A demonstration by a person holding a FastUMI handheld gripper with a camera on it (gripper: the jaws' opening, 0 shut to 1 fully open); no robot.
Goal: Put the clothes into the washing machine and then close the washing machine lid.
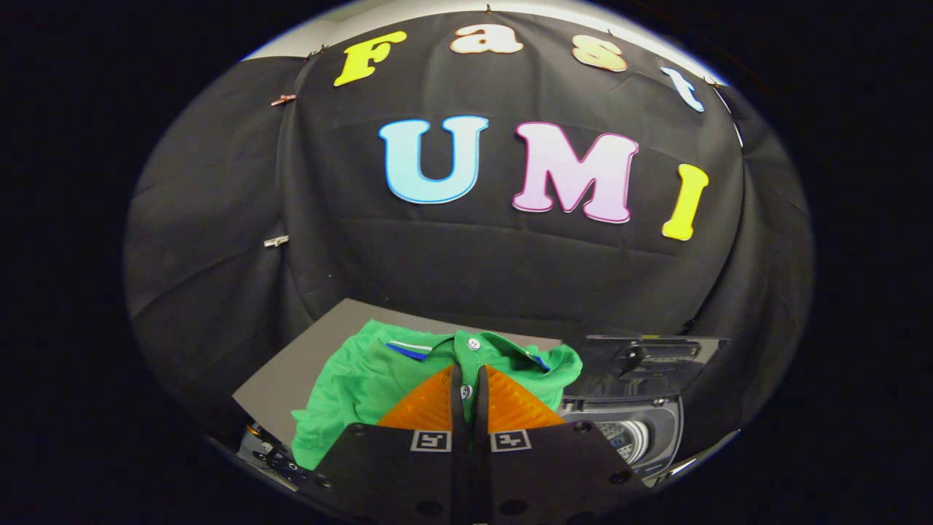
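- Shirt [350, 379], green, lies spread on desk [291, 364], left of washing machine [641, 430] with lid [641, 361] raised.
- Fingers [466, 394] nearly together over placket, seemingly pinching a thin fold.
- Risk: thin pinch slips, or hanging cloth snags on machine's rim.
- Grey desk; black cloth wall behind.

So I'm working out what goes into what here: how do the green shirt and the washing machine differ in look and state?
The green shirt is soft, bright and crumpled, while the washing machine is rigid, dark and boxy. The shirt lies just ahead of the gripper, whose fingers pinch its button placket; the washing machine stands free beside it. The shirt is bunched up, whereas the machine gapes, its lid raised. Both sit low before the black cloth wall.
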